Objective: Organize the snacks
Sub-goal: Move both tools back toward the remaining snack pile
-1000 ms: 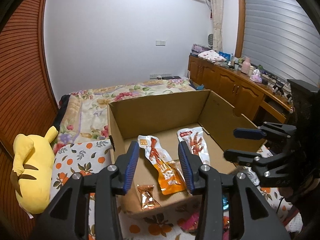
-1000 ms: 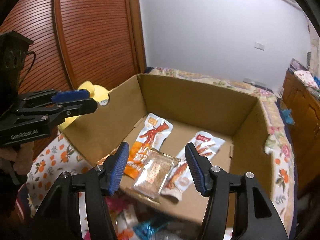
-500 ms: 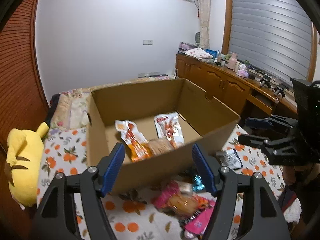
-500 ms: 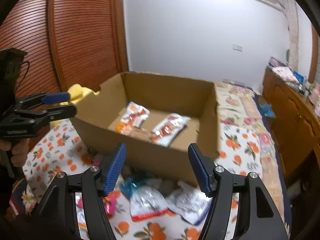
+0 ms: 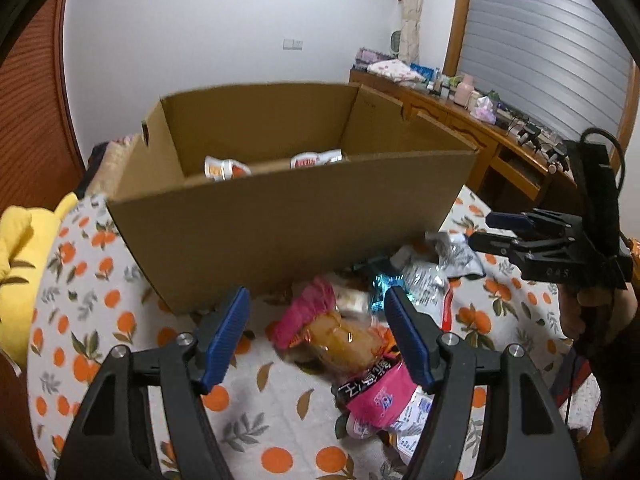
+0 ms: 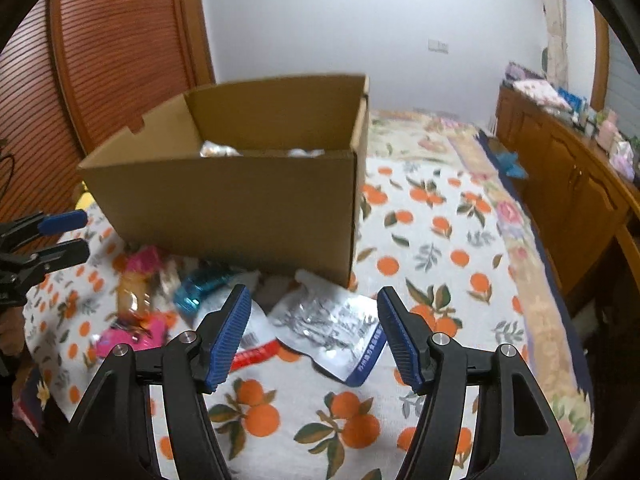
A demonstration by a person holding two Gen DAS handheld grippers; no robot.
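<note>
**Onlooker:** A bedroom, a cardboard box [image 5: 288, 216] on an orange-print bedspread [image 6: 440, 248]. Snack packets lie heaped on the cloth against the box's near wall; at least two more sit inside, only their tops showing over the rim.

**Second onlooker:** And the grippers?

**Onlooker:** Both empty, both angled down at the heap. The left gripper [image 5: 318, 336] has its blue pads spread apart, framing a clear pouch of golden snacks [image 5: 344, 342] with a pink packet [image 5: 376, 396] just beneath it. The right gripper [image 6: 314, 330] is likewise parted, nothing between the pads, over a silver foil packet [image 6: 332, 320].

**Second onlooker:** Why each its own side?

**Onlooker:** My guess: each hand takes the packet nearest to it, so the two do not cross. The box stands just behind the heap, which keeps the carry short.

**Second onlooker:** What can't you make out?

**Onlooker:** How many packets are in the box; its wall hides the floor. A teal wrapper [image 6: 200, 288] is blurred, its print unreadable. The person shows only as a hand [image 5: 588, 312] at the frame's edge, and a yellow plush toy [image 5: 16, 272] is cut off.
</note>
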